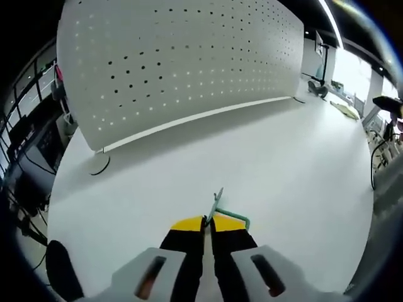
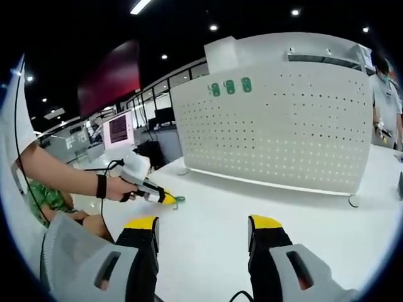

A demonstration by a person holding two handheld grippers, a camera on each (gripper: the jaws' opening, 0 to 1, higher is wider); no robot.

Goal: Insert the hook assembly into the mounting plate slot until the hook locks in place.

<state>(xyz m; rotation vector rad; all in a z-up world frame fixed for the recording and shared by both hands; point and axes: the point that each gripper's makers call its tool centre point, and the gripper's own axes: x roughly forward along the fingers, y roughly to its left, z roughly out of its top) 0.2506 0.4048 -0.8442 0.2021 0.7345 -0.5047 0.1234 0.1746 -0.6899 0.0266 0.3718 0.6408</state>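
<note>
In the left gripper view my left gripper is shut on a green hook assembly, whose metal tip sticks out forward over the white table. A white perforated mounting plate stands upright across the far side. In the right gripper view my right gripper is open with nothing between its yellow-tipped fingers. There the left gripper shows at the left, held by a person's hand, with the green hook at its tip. The perforated plate stands ahead, with green hooks near its top left.
The plate stands on round feet on the table. A person stands at the right behind the plate. Desks with monitors and cables lie beyond the table's left edge. Open tabletop lies between the grippers and the plate.
</note>
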